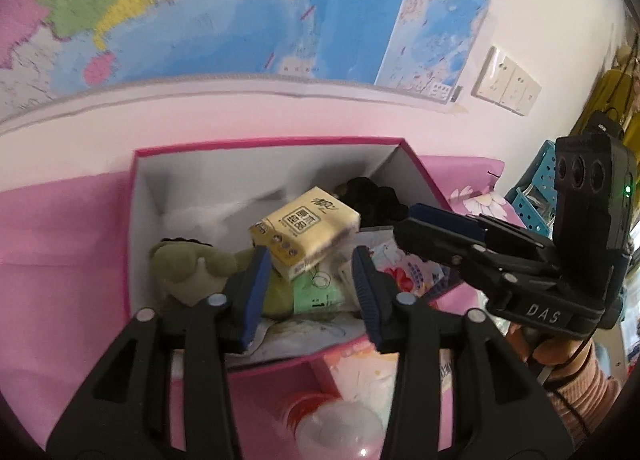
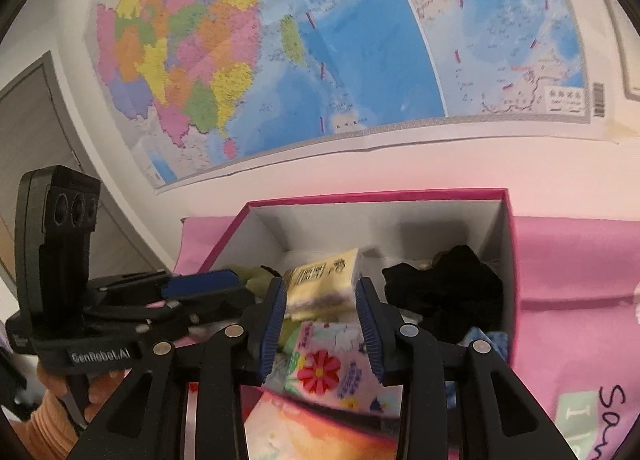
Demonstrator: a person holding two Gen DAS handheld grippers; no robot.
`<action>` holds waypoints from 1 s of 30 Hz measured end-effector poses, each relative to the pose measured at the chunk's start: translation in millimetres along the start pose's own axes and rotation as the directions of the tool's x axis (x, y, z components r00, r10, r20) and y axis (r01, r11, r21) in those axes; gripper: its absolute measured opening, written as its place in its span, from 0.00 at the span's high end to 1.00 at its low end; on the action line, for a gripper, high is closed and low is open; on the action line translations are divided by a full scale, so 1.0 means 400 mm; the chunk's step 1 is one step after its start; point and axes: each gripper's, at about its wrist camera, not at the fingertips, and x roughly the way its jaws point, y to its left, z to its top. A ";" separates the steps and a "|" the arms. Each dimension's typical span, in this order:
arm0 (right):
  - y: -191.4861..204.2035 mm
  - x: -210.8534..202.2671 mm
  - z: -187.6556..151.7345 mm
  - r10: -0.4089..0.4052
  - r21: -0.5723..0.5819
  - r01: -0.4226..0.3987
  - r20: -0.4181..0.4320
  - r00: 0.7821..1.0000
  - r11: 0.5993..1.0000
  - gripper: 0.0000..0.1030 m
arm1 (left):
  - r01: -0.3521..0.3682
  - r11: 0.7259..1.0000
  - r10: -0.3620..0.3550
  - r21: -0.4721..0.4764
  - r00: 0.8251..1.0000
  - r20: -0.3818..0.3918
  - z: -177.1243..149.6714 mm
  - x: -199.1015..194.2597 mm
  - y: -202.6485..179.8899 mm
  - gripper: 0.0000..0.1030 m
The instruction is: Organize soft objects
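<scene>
Open pink box point(image 1: 138, 196) on pink cloth point(image 1: 60, 228), back edge by the wall under the map point(image 1: 240, 20)

Left to right in the box, left wrist view: green plush point(image 1: 192, 264) at the left wall, near front; white soft item point(image 1: 200, 216) behind it; yellow tissue pack point(image 1: 306, 232) mid-box, tilted, on top of the pile; green pack point(image 1: 320, 292) under it toward the front; floral pack point(image 1: 408, 272) at the right wall; black fabric point(image 1: 376, 196) in the back right corner

Left gripper point(image 1: 308, 280): jaws released, over the box front edge. Left pad tip just beside the tissue pack's lower corner; can't tell if it touches. Nothing clamped

Right gripper point(image 2: 320, 308): jaws apart, also at the front edge. Tissue pack point(image 2: 326, 280) sits between the pad tips, blurred; can't tell whether the pads press on it. Floral pack point(image 2: 332, 368) below, between the jaws

Right gripper also shows in left view point(image 1: 416, 220), fingers over the box's right wall
</scene>
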 end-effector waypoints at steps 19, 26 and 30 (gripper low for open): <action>0.143 -0.227 -0.234 -0.159 -0.195 0.181 0.123 0.980 0.964 0.00 | -0.186 0.982 0.188 -0.029 0.959 0.211 -0.274 -0.209 -0.083 0.00; 0.155 -0.242 -0.298 -0.186 -0.158 0.200 0.098 0.978 0.967 0.00 | -0.212 0.973 0.226 -0.093 0.958 0.179 -0.345 -0.220 -0.078 0.00; 0.160 -0.240 -0.318 -0.186 -0.146 0.196 0.081 0.979 0.970 0.00 | -0.230 0.968 0.244 -0.097 0.954 0.176 -0.372 -0.223 -0.084 0.00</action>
